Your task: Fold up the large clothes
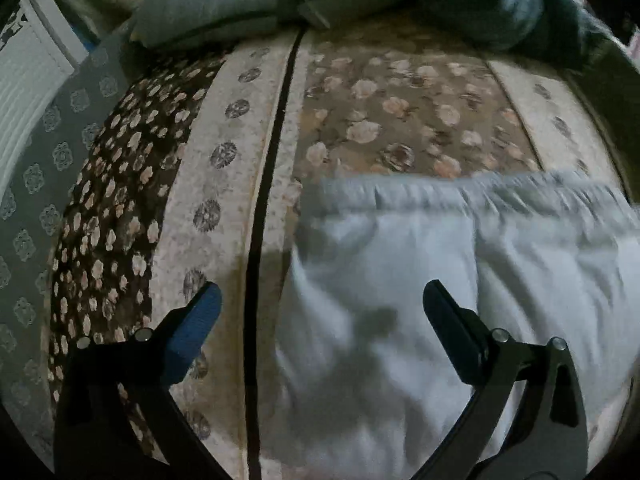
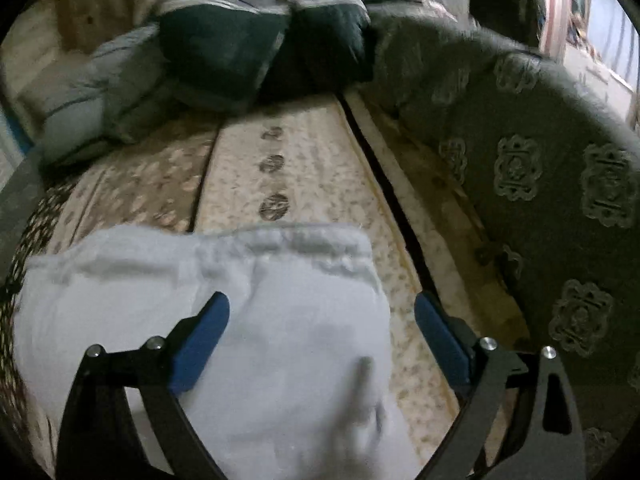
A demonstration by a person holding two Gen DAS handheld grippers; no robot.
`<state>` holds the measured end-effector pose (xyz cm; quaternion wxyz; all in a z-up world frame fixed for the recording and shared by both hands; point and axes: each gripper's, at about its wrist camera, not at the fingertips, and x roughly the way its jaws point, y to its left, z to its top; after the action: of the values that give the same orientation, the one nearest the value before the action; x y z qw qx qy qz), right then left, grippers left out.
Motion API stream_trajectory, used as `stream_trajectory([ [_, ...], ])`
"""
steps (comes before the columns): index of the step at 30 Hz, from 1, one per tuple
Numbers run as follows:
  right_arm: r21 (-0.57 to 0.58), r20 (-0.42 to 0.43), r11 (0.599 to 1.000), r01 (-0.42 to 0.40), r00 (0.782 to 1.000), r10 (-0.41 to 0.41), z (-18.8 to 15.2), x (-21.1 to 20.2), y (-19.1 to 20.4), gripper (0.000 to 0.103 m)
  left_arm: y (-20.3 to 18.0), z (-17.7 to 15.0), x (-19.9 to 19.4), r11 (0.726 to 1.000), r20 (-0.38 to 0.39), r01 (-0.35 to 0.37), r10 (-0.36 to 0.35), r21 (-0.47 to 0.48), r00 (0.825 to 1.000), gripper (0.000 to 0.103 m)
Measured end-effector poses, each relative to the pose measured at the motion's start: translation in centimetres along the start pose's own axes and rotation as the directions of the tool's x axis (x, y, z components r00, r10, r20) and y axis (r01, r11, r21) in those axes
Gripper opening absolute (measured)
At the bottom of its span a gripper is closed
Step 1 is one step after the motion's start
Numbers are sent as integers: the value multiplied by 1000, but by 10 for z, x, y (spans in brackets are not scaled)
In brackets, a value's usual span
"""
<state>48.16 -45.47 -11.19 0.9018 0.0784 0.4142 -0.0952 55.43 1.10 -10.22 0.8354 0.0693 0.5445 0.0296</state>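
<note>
**Garment laid out, folding barely begun**

The white garment [image 1: 460, 280] lies flat in the lower half of both frames, gathered waistband away from the cameras (blurred). The left gripper [image 1: 322, 320] and right gripper [image 2: 322, 332] hover wide open, holding nothing; apparently every fold remains

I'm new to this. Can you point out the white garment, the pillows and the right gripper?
white garment [image 1: 420, 280]: left wrist view, middle of cloth.
pillows [image 2: 224, 48]: right wrist view, dark pillow's face.
right gripper [image 2: 322, 336]: right wrist view, between open fingertips.
</note>
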Motion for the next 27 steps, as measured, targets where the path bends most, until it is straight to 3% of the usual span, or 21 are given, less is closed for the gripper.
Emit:
stream_trajectory([
  [4,-26,42,1000,-3,999,4,-42,-29,0,94,-3,-48,-17,998,30,64,-65,20,997,100],
  [6,-31,106,999,-11,994,14,-66,-50,0,94,-10,-75,-20,994,22,113,-113,9,993,100],
  [9,-18,163,1000,-11,986,13,-92,-70,-1,94,-19,-105,-28,980,46,201,-201,-9,979,100],
  [11,15,136,999,-46,990,44,-103,-64,-4,94,-26,-118,-25,984,71,176,-176,4,982,100],
  [13,13,71,999,-44,997,43,-108,-45,-2,93,-30,-120,-9,988,49,155,-154,-7,987,100],
  [15,50,19,999,3,1000,-4,-113,-18,-11,91,-27,-116,6,982,13,179,-178,-59,984,100],
  [18,109,-39,994,-10,999,15,-113,12,-21,91,-27,-104,14,980,-9,183,-184,-81,983,100],
  [21,80,-73,997,13,997,-7,-105,31,-16,94,-32,-90,24,983,-25,163,-165,-80,986,100],
  [24,100,-116,995,-2,993,14,-100,40,-21,98,-34,-82,32,984,-27,160,-162,-79,986,100],
  [27,137,-113,989,-60,991,76,-100,23,-39,99,-25,-88,25,982,-13,170,-172,-88,985,100],
])
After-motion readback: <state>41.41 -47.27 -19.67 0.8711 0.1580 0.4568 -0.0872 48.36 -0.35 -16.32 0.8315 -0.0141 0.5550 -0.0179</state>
